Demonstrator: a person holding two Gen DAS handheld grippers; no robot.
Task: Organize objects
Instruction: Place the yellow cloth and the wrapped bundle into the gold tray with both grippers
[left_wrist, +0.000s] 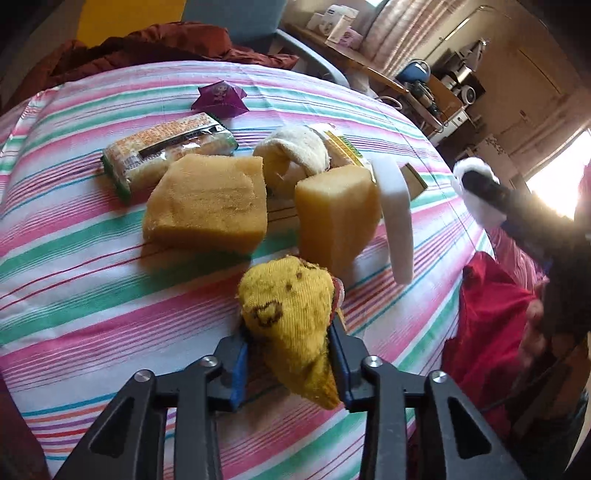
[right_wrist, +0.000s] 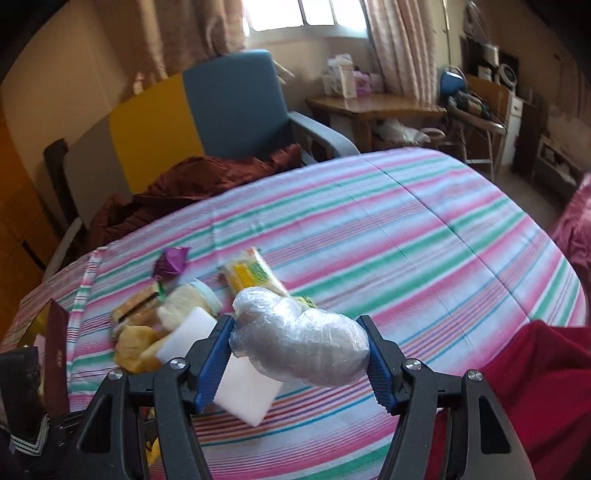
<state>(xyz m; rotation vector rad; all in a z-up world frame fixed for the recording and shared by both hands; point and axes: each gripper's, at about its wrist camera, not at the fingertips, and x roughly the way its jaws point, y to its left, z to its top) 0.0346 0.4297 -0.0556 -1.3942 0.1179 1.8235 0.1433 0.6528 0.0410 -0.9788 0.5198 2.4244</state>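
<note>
The left gripper (left_wrist: 291, 365) is clamped on a yellow sock (left_wrist: 291, 317) at lower centre, just below the sponges (left_wrist: 207, 206) on the striped bed (left_wrist: 74, 258). The right gripper (right_wrist: 299, 354) is closed on a plastic-wrapped bundle (right_wrist: 299, 343), held above the bed. The slick wrap may be lost from the pads, and the crowded pile (right_wrist: 162, 325) at lower left could be knocked.

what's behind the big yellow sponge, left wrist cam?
Behind the big yellow sponge lies a clear-wrapped snack pack, its near edge hidden by the sponge. Further back sits a purple wrapper on the striped sheet. Whatever is under the sponge is covered.
</note>
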